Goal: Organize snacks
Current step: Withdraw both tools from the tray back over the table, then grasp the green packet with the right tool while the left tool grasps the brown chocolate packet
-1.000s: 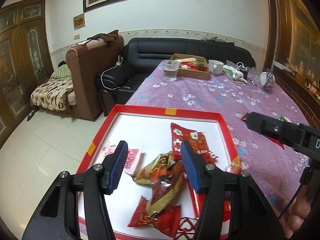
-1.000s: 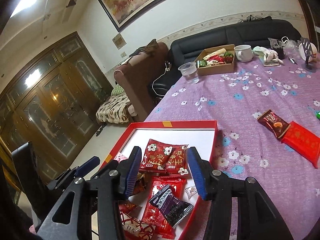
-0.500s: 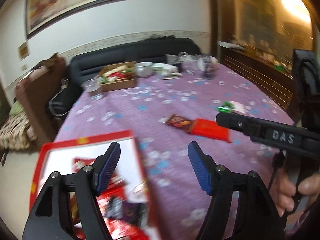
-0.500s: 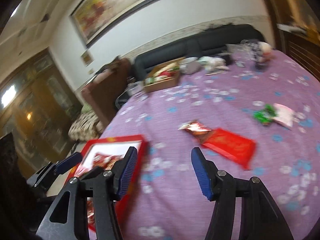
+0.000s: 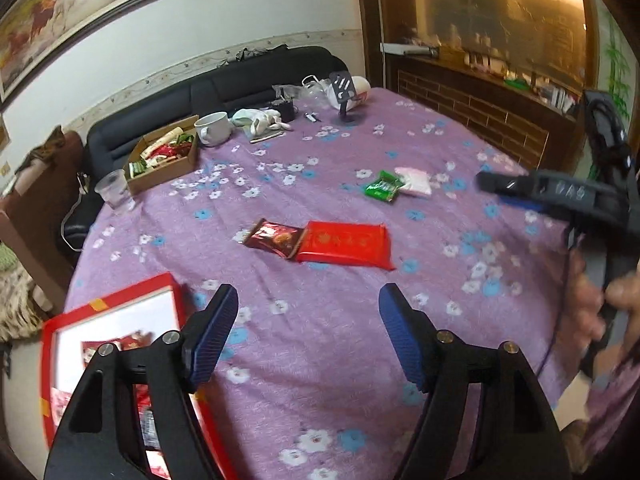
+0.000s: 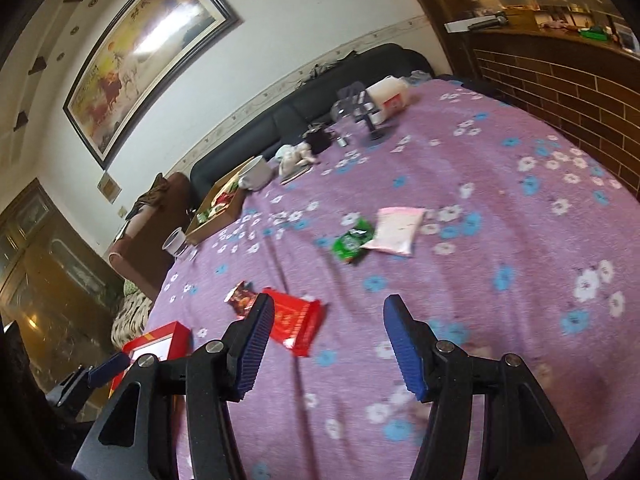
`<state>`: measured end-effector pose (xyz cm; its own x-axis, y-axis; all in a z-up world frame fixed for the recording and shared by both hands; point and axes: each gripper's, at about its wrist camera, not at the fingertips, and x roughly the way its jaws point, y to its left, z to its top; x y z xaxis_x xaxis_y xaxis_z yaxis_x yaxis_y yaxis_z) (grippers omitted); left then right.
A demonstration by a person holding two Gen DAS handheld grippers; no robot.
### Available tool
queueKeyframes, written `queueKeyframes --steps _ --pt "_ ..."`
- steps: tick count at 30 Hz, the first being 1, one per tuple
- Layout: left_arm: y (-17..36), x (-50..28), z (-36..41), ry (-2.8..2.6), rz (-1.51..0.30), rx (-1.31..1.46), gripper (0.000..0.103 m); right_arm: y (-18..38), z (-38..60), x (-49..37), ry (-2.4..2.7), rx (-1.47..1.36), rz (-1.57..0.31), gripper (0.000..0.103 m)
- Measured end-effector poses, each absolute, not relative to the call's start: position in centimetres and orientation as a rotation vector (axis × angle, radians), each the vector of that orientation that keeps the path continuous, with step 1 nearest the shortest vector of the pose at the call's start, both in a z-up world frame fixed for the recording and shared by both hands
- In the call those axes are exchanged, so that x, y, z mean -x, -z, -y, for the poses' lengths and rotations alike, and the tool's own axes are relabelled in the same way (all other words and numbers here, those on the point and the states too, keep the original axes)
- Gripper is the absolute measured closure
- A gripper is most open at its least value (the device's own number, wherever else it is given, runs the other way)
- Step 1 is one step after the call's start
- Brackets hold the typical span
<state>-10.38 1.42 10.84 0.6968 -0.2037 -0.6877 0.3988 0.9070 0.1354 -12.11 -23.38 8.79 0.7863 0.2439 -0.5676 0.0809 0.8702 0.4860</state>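
A red tray [image 5: 104,306] with several snack packets sits at the table's near left corner; it also shows in the right wrist view [image 6: 178,334]. On the purple cloth lie a red packet [image 5: 344,244] [image 6: 296,322], a dark brown packet [image 5: 272,237] [image 6: 242,300], a green packet [image 5: 382,188] [image 6: 353,243] and a pink packet [image 5: 414,180] [image 6: 396,230]. My left gripper [image 5: 306,336] is open and empty above the cloth, short of the red packet. My right gripper [image 6: 328,346] is open and empty, just right of the red packet.
At the far end stand a cardboard box of snacks [image 5: 164,160], a white mug [image 5: 212,128], a clear plastic cup [image 5: 114,192] and small clutter [image 5: 344,92]. A black sofa [image 5: 260,76] lies beyond the table. A brick cabinet [image 6: 560,76] runs along the right.
Both grippers swung right, away from the red tray toward the loose packets on the cloth. Both stay open and empty.
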Motion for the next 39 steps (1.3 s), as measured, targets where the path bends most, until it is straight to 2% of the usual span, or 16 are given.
queueKeyframes --steps 11,17,26,34,36,37,39 --pt "-11.0 3.4 -7.5 0.173 -0.844 -0.271 0.03 -9.1 31.8 7.9 -0.156 -0.654 -0.689 0.043" --pt "-10.3 -1.3 -7.8 0.146 -0.919 -0.268 0.03 -7.6 28.4 0.8 -0.236 -0.684 -0.816 0.045" --pt "-7.4 -7.2 -7.8 0.094 -1.049 -0.156 0.03 -5.6 22.2 -7.3 -0.109 -0.416 -0.894 0.044" --pt "-4.9 -9.7 -5.8 0.025 -1.131 -0.059 0.03 -2.6 20.4 -8.8 -0.106 -0.216 -1.013 0.045" --pt "-4.1 -10.4 -5.2 -0.002 -1.155 -0.022 0.03 -2.4 20.0 -8.4 -0.113 -0.18 -1.007 0.049" --pt "-3.6 -10.6 -4.9 -0.023 -1.172 -0.004 0.03 -2.2 19.7 -8.3 -0.105 -0.16 -1.007 0.064" --pt "-2.8 -11.0 -4.4 -0.065 -1.2 0.024 0.03 -2.1 19.0 -7.7 -0.072 -0.072 -0.985 0.071"
